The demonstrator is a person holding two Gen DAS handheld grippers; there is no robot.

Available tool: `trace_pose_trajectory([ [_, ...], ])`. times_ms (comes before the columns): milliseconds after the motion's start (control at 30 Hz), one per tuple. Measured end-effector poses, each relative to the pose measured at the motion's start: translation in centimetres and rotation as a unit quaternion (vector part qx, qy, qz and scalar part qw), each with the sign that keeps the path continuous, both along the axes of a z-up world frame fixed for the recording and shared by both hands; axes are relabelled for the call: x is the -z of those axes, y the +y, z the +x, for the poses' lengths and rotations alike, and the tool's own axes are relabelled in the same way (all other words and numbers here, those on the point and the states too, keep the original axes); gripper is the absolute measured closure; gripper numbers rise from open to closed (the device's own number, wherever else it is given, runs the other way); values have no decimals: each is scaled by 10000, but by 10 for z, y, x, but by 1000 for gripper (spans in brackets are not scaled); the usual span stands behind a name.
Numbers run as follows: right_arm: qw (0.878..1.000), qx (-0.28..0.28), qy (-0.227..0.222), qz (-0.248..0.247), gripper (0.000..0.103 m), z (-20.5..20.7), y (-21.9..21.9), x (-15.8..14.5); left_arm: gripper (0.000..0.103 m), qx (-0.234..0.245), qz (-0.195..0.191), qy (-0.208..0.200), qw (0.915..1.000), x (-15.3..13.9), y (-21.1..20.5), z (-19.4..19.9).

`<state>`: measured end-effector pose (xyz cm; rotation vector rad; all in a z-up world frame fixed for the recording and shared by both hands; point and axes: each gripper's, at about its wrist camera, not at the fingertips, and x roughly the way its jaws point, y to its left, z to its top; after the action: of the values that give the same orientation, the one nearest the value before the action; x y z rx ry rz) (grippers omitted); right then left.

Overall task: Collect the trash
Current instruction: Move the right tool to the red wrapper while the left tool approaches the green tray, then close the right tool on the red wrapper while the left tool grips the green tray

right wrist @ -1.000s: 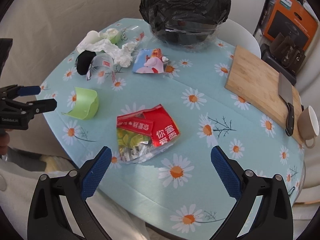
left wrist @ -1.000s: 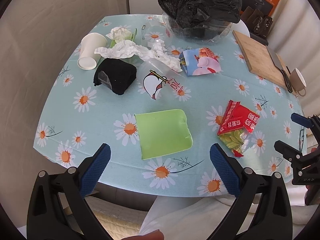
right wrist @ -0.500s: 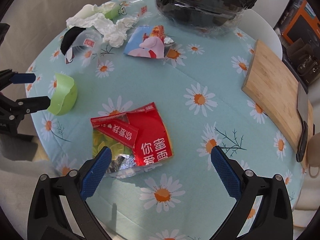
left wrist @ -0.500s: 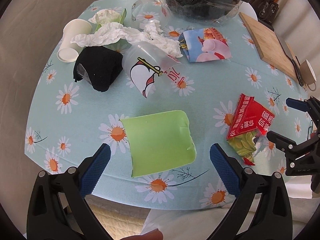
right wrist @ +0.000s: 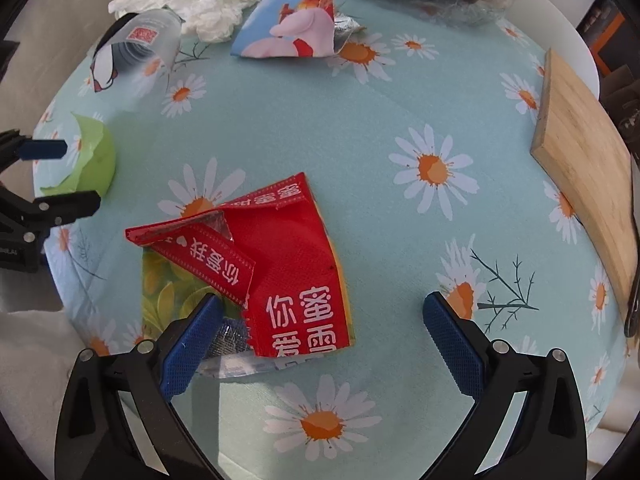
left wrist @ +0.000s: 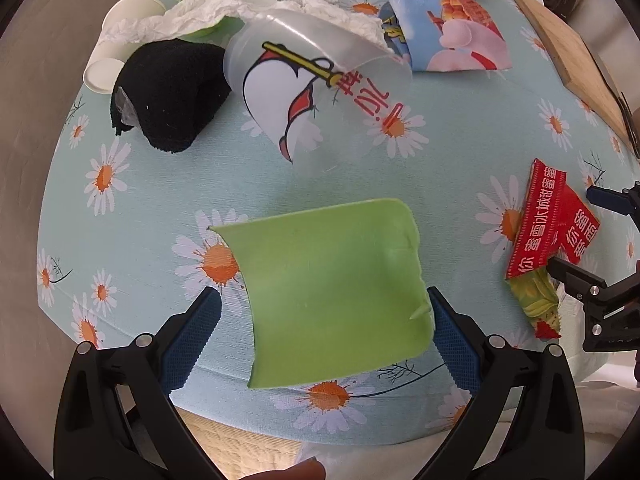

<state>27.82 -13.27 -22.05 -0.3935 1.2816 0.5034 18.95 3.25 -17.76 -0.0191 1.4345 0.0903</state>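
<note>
Blue-padded fingers (left wrist: 192, 336) of the left gripper (left wrist: 324, 336) spread wide around a torn green cup piece (left wrist: 332, 292), lying flat, curved, its long axis pointing toward the printed plastic cup (left wrist: 316, 92); right gripper (right wrist: 320, 340) likewise open over the red wrapper (right wrist: 280, 280).

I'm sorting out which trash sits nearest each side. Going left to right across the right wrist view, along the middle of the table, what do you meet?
Left gripper → green cup piece → red snack wrapper → wooden cutting board.
</note>
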Motion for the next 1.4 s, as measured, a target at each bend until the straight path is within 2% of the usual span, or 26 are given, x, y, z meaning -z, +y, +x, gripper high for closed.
trace_pose_trajectory([
  [67,10000,10,-20,4,7,-1,1,0,4,-49,21,123,9999,9,3,1],
  [133,10000,24,-51,29,6,-1,1,1,6,-175,-211,124,9995,13,10,3],
  [367,9988,306,-323,225,6,-5,-10,0,4,15,-133,-79,9999,16,8,5],
  [600,9984,382,-343,232,7,-6,-11,0,4,29,-118,-153,9998,13,7,-3],
  [733,9968,702,-318,205,9,-5,-12,-2,4,105,-114,-173,9997,12,8,-7],
  [767,9967,726,-304,182,14,-7,-12,-2,4,179,-117,-181,9996,12,6,-8],
  [800,9963,758,-346,212,34,-8,-14,-5,4,278,-114,-178,9994,11,0,-10],
  [867,9941,920,-491,287,64,-10,-17,-14,5,461,-111,-164,9987,10,-7,-12],
  [933,9919,1100,-446,440,69,-10,-23,-18,9,569,-123,-168,9982,7,-11,-14],
  [967,9905,1207,-436,501,71,-11,-26,-19,16,660,-121,-193,9976,5,-13,-15],
  [1000,9893,1295,-428,521,72,-12,-29,-21,18,755,-117,-180,9969,3,-15,-16],
  [1133,9864,1417,-539,640,77,-23,-33,-33,20,992,-77,-87,9950,2,-23,-21],
  [1200,9849,1478,-588,676,77,-30,-34,-39,38,1172,-27,-171,9930,-3,-28,-27],
  [1333,9809,1611,-649,878,80,-43,-43,-49,46,1282,40,-161,9916,-6,-36,-33],
  [1400,9802,1605,-754,878,81,-52,-44,-53,57,1354,-12,-188,9906,-6,-39,-43],
])
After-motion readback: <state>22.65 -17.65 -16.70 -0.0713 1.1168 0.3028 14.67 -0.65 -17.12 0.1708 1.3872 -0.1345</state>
